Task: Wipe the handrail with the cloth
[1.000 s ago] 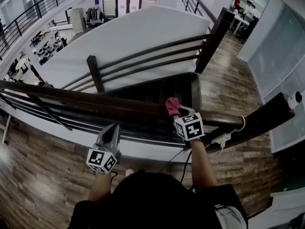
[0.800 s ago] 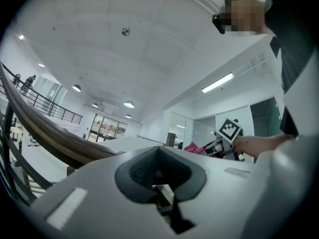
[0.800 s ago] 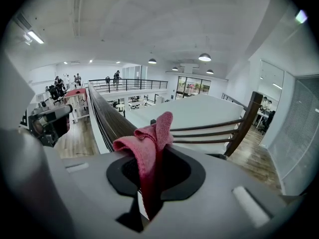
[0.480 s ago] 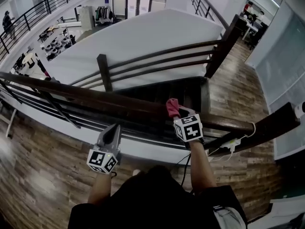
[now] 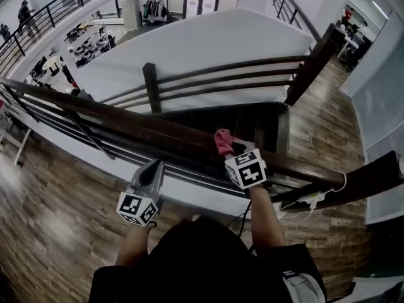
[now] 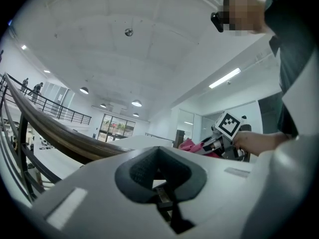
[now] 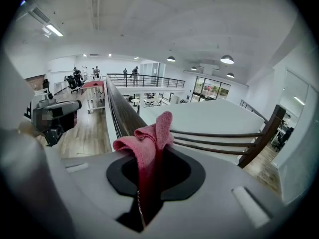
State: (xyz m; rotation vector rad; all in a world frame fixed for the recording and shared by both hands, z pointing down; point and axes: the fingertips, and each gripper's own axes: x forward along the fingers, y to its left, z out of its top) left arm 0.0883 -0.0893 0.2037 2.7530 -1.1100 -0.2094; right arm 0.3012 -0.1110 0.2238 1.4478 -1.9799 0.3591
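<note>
A dark wooden handrail (image 5: 126, 122) runs from the upper left down to the right across the head view. My right gripper (image 5: 232, 148) is shut on a pink cloth (image 5: 222, 141), which rests against the top of the rail. In the right gripper view the cloth (image 7: 147, 143) bunches out of the jaws, and the handrail (image 7: 119, 113) stretches away ahead. My left gripper (image 5: 151, 169) hovers just before the rail, to the left of the cloth, jaws together and empty. The left gripper view shows the handrail (image 6: 55, 133) and, to the right, the cloth (image 6: 192, 146).
Beyond the rail a stairwell (image 5: 221, 115) drops away, with a second railing (image 5: 221, 74) and a white wall behind it. A white cable (image 5: 315, 197) hangs at the rail's right end. Wooden floor (image 5: 50, 213) lies under me. People stand on a far balcony (image 7: 129, 76).
My right gripper has slid the cloth a little to the left along the rail. The left gripper stays close beside it, and the head view has shifted.
</note>
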